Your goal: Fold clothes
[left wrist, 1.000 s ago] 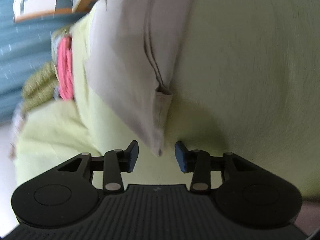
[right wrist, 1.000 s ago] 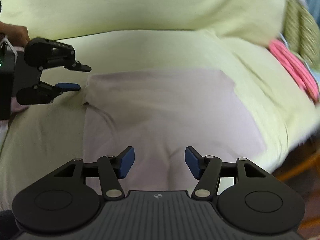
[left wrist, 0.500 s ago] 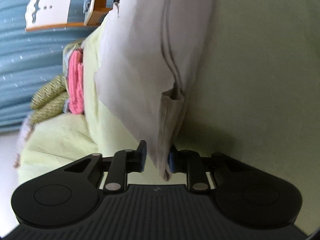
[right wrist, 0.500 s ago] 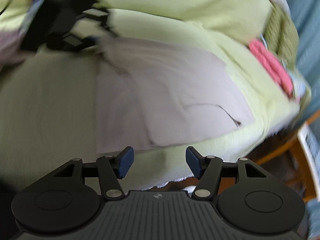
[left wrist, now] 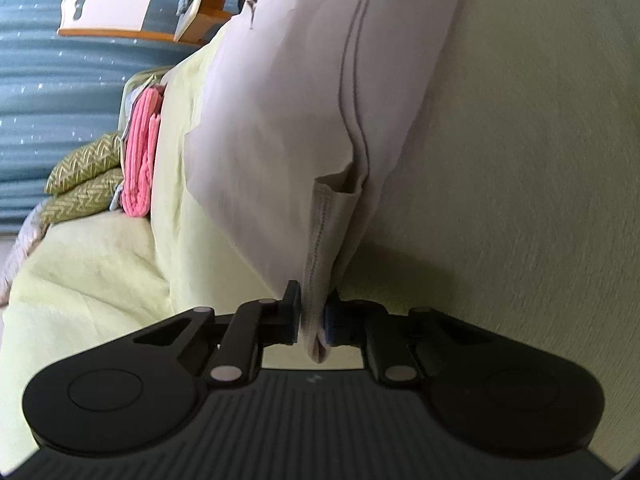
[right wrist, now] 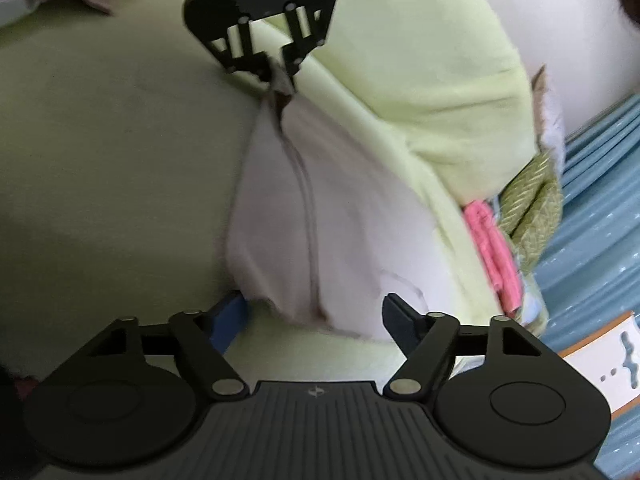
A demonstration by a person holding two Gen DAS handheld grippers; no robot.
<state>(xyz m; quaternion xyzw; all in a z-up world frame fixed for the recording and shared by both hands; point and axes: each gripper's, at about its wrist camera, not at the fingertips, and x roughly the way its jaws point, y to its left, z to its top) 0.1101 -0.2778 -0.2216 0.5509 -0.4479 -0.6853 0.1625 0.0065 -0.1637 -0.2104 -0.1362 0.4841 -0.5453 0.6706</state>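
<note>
A pale beige garment [left wrist: 280,120] with a stitched seam lies flat on the yellow-green bedspread [left wrist: 520,160]. My left gripper [left wrist: 314,312] has one hemmed corner between its pads. Its jaws are closing and press on the cloth, which rises slightly from the bed there. In the right wrist view the same garment [right wrist: 340,208] stretches from the left gripper [right wrist: 276,68] at the far end down to my right gripper [right wrist: 316,314]. The right jaws are opening. The garment's near edge lies just ahead of them and between the fingertips, untouched.
A folded pink cloth [left wrist: 140,160] and green patterned fabric [left wrist: 80,184] sit stacked at the bed's edge, also the pink cloth [right wrist: 492,248] in the right wrist view. A wooden chair [left wrist: 200,12] stands before a blue curtain [left wrist: 60,80]. A raised fold of bedspread [right wrist: 420,60] lies beyond the garment.
The left jaws went from wide apart to closed on the garment's hemmed corner. The right gripper dropped and swung to the garment's opposite edge, rolling, and its jaws widened.
</note>
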